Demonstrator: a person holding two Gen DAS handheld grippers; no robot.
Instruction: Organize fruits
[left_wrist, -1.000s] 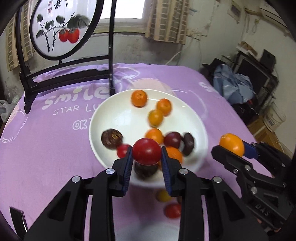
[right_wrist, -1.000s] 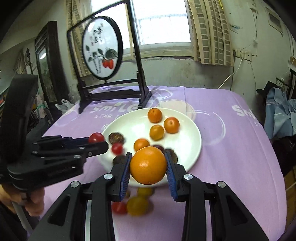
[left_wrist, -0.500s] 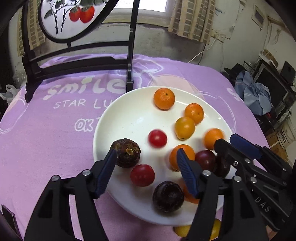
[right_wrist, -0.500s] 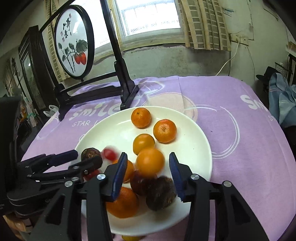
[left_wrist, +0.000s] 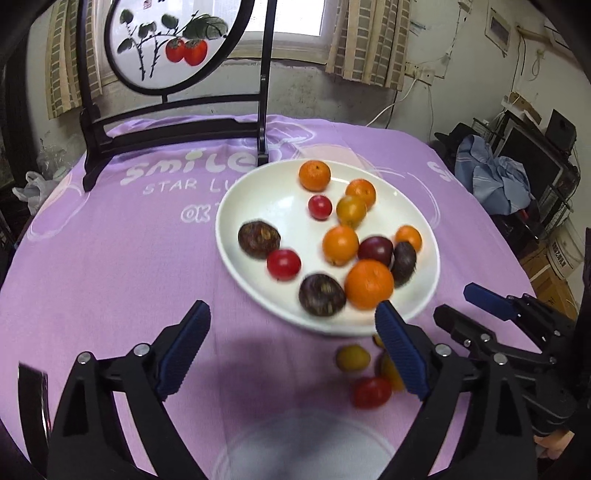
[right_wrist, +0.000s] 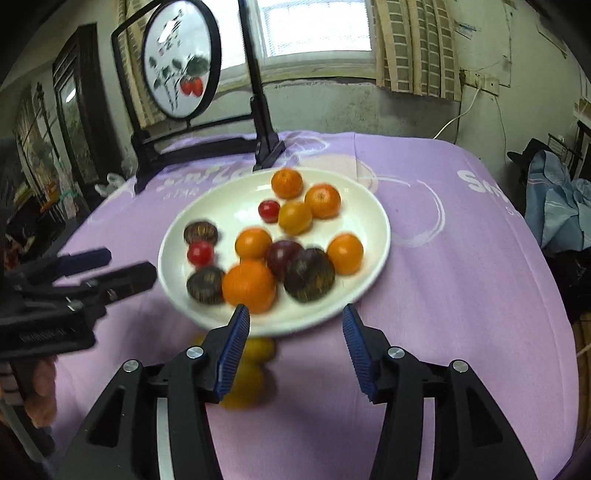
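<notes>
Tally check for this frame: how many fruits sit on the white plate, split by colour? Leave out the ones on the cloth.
Orange fruits: 6
Red fruits: 2
Dark purple-brown fruits: 4
Total on the white plate: 12

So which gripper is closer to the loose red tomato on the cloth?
Left. The red tomato lies just inside the left gripper's right finger, jaws opening, nothing held. The right gripper sits farther right, beside the plate.
</notes>
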